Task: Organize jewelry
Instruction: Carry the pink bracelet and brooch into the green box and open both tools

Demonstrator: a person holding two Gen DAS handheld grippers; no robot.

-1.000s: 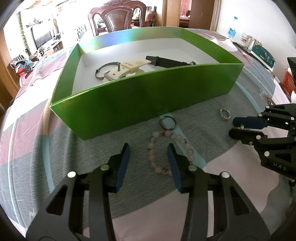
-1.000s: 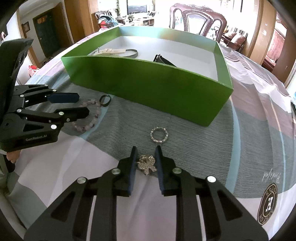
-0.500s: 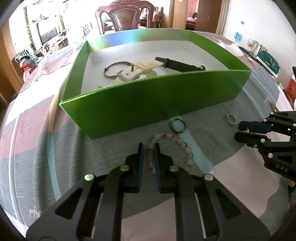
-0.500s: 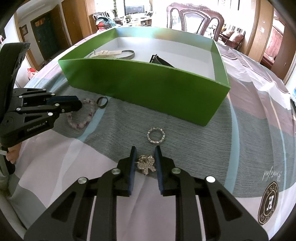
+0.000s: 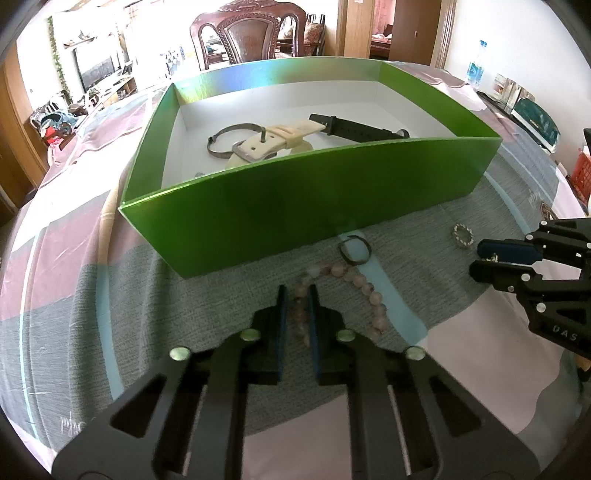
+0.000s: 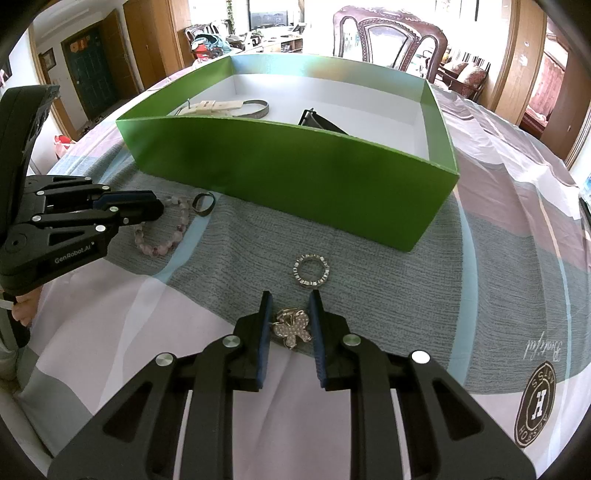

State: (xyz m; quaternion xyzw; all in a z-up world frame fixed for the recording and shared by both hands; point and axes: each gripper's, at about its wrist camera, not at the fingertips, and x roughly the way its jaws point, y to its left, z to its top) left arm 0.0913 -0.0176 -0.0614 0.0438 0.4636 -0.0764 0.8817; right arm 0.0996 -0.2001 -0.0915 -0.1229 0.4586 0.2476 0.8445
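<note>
A green box (image 5: pixel 280 195) (image 6: pixel 295 166) stands on the cloth with a cream strap (image 5: pixel 273 138), a metal bangle (image 5: pixel 225 142) and a black strap (image 5: pixel 354 129) inside. My left gripper (image 5: pixel 296 295) (image 6: pixel 147 212) is shut on a pink bead bracelet (image 5: pixel 354 280) (image 6: pixel 162 240) in front of the box. My right gripper (image 6: pixel 290 308) (image 5: pixel 484 258) is shut on a sparkly flower brooch (image 6: pixel 291 326). A dark ring (image 5: pixel 355 249) (image 6: pixel 204 204) and a crystal ring (image 6: pixel 311 271) (image 5: pixel 463 235) lie on the cloth.
The table wears a patchwork cloth (image 6: pixel 498 258) of grey, pink and white. A wooden chair (image 5: pixel 251 33) stands behind the box. Boxes and a bottle (image 5: pixel 476 70) sit at the far right.
My left gripper closed from wide open onto the bead bracelet and lifted it a little. My right gripper stayed shut on the brooch.
</note>
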